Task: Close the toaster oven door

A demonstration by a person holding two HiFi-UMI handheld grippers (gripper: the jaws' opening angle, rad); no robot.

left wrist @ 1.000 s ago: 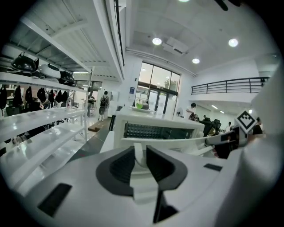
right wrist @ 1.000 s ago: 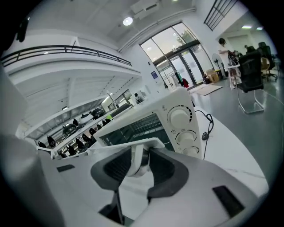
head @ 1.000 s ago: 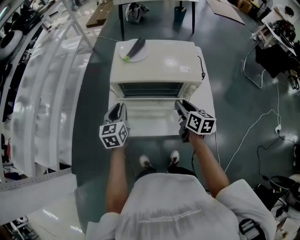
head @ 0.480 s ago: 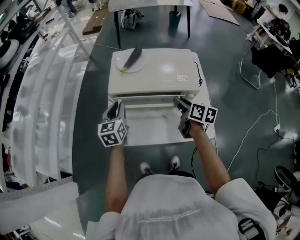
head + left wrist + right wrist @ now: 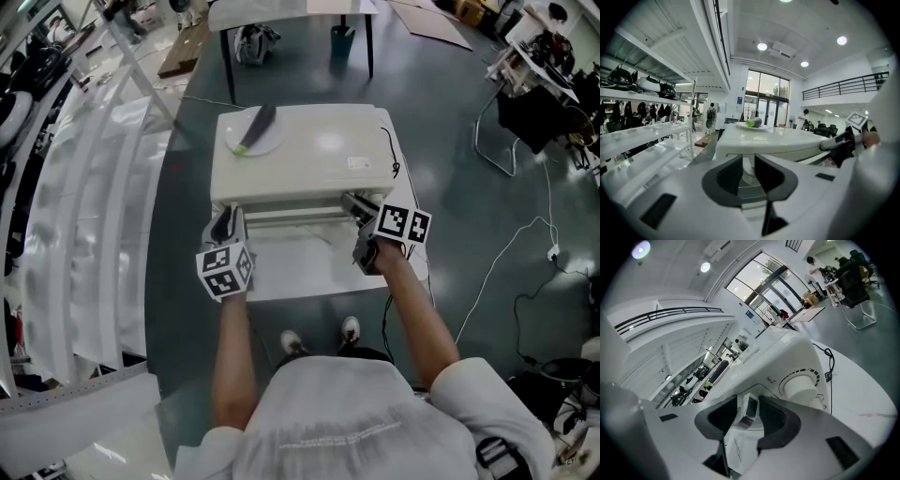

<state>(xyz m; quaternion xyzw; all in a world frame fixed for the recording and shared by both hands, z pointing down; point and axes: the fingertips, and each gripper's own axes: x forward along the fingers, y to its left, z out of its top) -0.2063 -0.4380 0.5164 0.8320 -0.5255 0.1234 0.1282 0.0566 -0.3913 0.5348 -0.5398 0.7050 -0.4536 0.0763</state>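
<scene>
Evidently your left gripper (image 5: 229,214) clamps the white boxy toaster oven's (image 5: 300,150) silvery bar handle (image 5: 748,414), holding the door (image 5: 295,221) nearly shut mid-frame; your right gripper's (image 5: 351,200) jaws are opening around it.

Nothing legible anywhere. Sticker (image 5: 359,162) on toaster oven (image 5: 300,141) top, near its right edge: print too small. Dial (image 5: 801,383) has a tick scale and a small mark beside it, no readable figures. Blue wall sign (image 5: 749,314): too blurred.

The toaster oven (image 5: 309,173) looks glossy cream plastic, its door handle (image 5: 747,411) shiny metal.
</scene>
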